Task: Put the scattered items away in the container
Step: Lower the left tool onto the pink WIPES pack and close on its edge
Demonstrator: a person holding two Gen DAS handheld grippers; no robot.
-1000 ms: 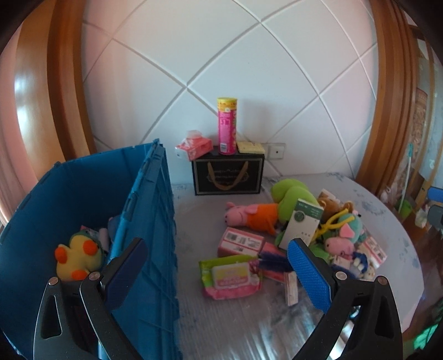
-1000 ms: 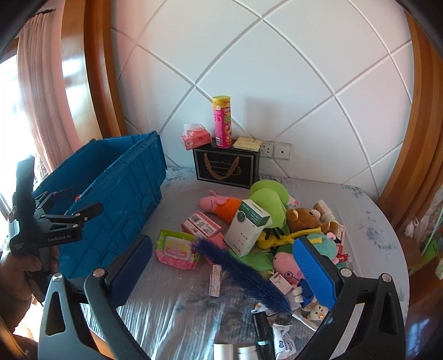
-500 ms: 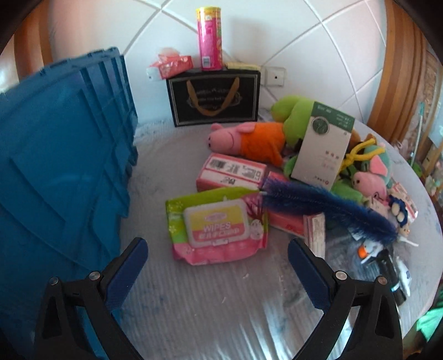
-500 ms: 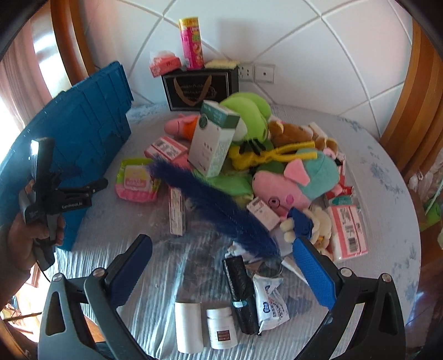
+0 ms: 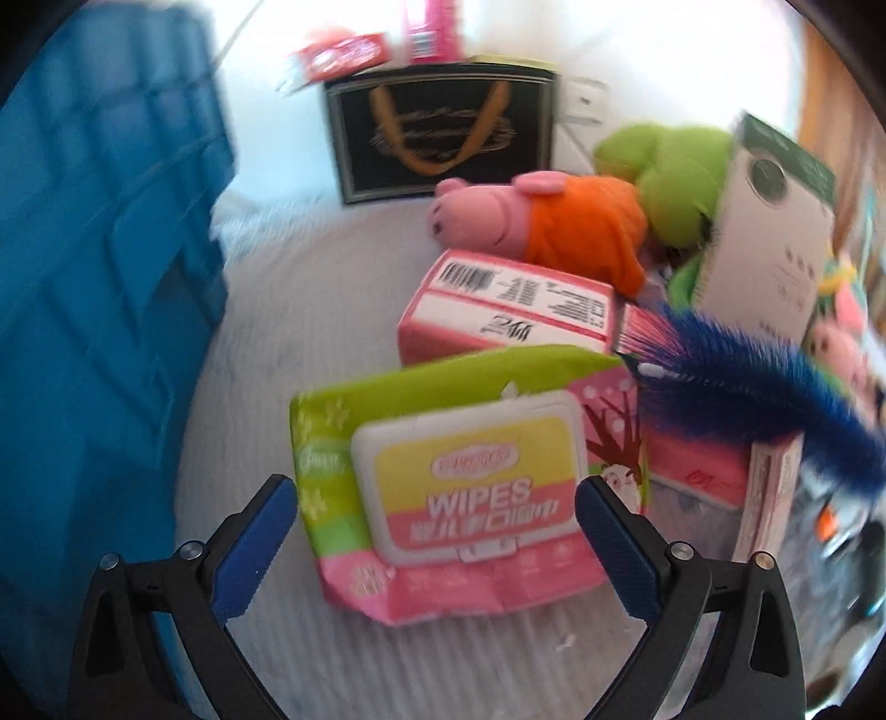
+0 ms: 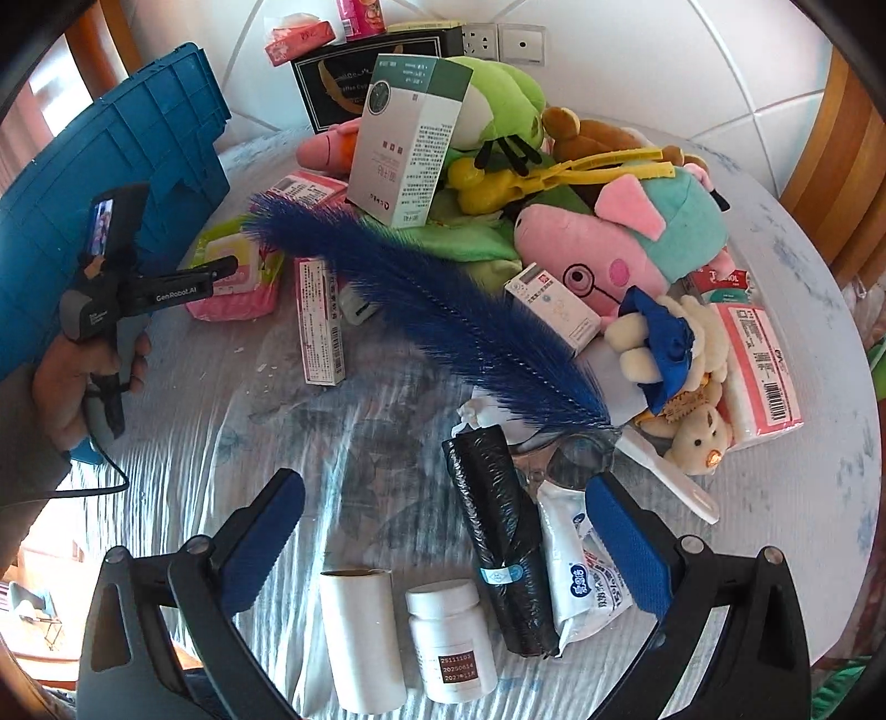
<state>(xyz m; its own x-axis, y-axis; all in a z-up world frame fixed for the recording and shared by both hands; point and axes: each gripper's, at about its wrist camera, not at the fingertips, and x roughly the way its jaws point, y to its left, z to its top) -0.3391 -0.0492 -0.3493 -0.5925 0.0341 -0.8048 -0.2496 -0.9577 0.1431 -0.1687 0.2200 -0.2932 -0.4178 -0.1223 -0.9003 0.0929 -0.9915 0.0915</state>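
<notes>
Left tongs (image 5: 437,504) spread wide around the pink-and-green soft wipes pack (image 5: 459,482); right tongs (image 6: 443,526) spread above a black rolled bag (image 6: 501,548), right of that pack.

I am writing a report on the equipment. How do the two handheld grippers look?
Each gripper has black, triangular finger frames with silver rivets and ribbed blue pads. The left gripper carries white "GenRobot.AI" lettering, a small lit screen on top, a pistol-style handle and a thin black cable.

Black gift bag (image 5: 440,130) w/ gold handles by wall sockets (image 6: 501,41).
</notes>
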